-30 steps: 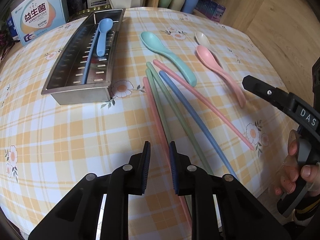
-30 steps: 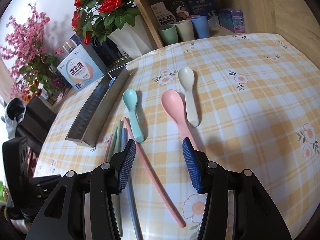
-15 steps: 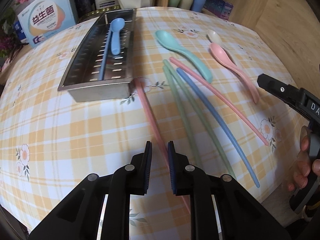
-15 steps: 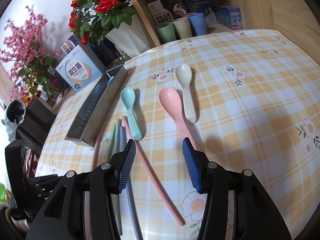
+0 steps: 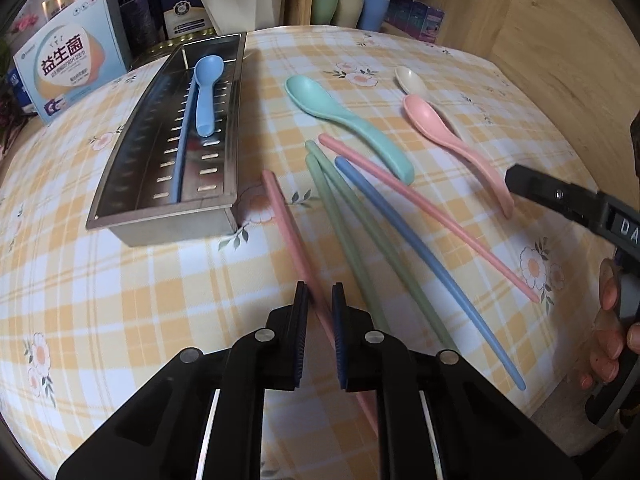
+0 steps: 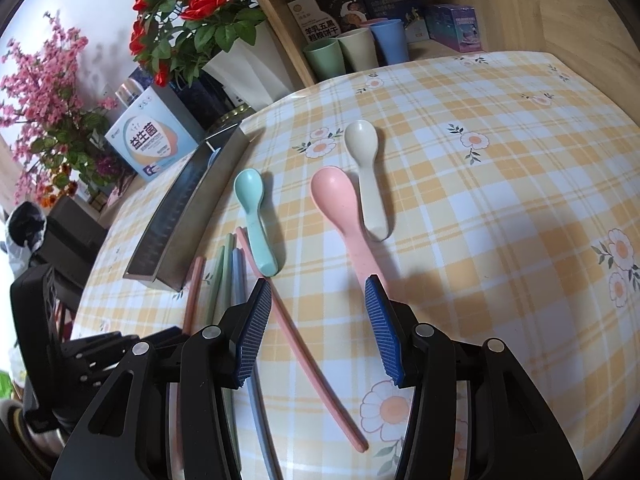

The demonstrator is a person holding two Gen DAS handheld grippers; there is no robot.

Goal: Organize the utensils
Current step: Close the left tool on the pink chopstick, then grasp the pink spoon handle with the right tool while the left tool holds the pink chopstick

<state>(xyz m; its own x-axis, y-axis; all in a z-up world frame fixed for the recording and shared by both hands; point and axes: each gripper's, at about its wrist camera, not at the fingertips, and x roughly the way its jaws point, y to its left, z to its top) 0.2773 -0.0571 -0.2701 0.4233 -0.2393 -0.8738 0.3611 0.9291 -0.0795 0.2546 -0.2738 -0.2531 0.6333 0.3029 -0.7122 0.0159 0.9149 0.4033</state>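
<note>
A pink chopstick [image 5: 294,240] is pinched between the nearly shut fingers of the left gripper [image 5: 320,312]. Its far tip is seen up at 11 o'clock, just beside the near end of the metal tray [image 5: 120,184]. A blue spoon [image 5: 206,92] and a blue chopstick [image 5: 182,148] are laid inside the tray. The right gripper [image 6: 316,320] is held wide open with nothing in it. A pink spoon [image 6: 340,212] is seen at its 12 o'clock, on the checked tablecloth [image 6: 500,200]
</note>
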